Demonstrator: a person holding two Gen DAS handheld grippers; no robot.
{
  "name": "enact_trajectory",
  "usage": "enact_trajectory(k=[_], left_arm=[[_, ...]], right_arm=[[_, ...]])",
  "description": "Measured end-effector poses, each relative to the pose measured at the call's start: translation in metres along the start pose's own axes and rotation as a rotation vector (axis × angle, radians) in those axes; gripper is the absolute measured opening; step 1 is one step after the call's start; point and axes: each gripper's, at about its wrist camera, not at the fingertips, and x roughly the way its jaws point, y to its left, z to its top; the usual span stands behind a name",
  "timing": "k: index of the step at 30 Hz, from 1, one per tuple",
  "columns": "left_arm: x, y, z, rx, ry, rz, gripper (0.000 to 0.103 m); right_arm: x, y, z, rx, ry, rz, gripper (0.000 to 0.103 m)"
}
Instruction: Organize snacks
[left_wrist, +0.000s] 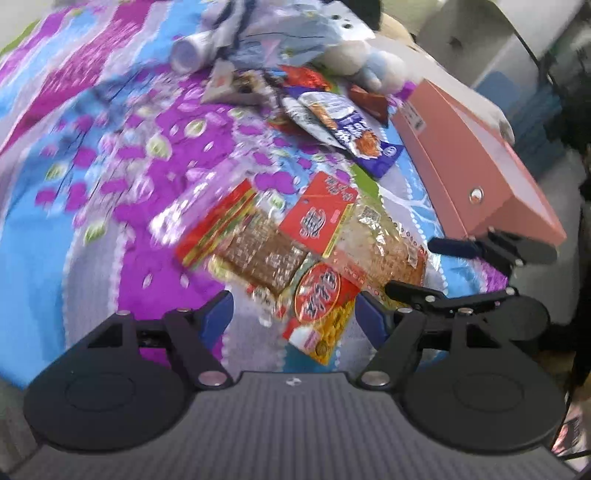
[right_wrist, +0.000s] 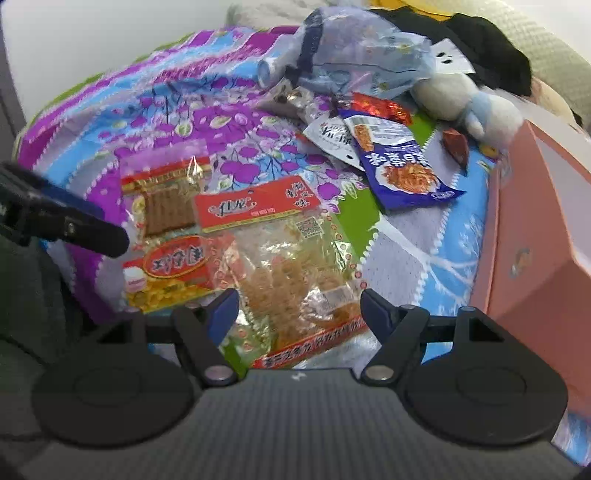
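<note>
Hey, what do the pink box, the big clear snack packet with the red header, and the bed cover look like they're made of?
Pink box: probably matte cardboard, judging by its flat, dull faces and crisp edges.
Clear snack packet: thin glossy plastic film; it crinkles, glints, and shows the pale strips inside.
Bed cover: woven printed fabric, soft and matte, with a fine weave in the grey patches.

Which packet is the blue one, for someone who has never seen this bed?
Start at the pink box along the right edge of the floral bedspread. Just left of its far end, near the plush toy, lies the blue snack packet, resting on a white packet. It is the only dark blue wrapper, with white lettering and an orange food picture; the packets nearer the tools are red and clear.
</note>
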Motion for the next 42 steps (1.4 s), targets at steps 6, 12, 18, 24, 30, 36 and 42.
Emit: enact_trajectory(k=[6, 12, 18, 24, 30, 36, 42], left_arm=[[0.018, -0.009, 0.019, 0.167, 0.020, 0.058, 0.088], [0.035, -0.015, 0.027, 0.309, 0.029, 0.049, 0.092], [0.059, -0.009, 0.031, 0.373, 0.082, 0.078, 0.095], [0.072, -0.006, 0.034, 0.403, 0.104, 0.073, 0.103], [0.074, -0.007, 0.033, 0.403, 0.120, 0.083, 0.101], [0.067, -0.007, 0.032, 0.379, 0.109, 0.098, 0.082], [0.061, 0.001, 0.035, 0.301, 0.086, 0.084, 0.065]], right_arm=[[0.013, -0.003, 0.002, -0.069, -0.012, 0.036, 0.074], [0.030, 0.004, -0.003, -0.142, 0.034, 0.111, 0.094], [0.028, 0.003, -0.006, -0.086, 0.023, 0.101, 0.095], [0.016, -0.011, -0.006, 0.039, 0.008, 0.091, 0.065], [0.007, -0.014, -0.007, 0.107, 0.000, 0.048, 0.048], [-0.007, -0.022, -0.014, 0.182, -0.014, -0.010, 0.044], [-0.026, -0.031, -0.024, 0.260, -0.022, -0.066, 0.044]])
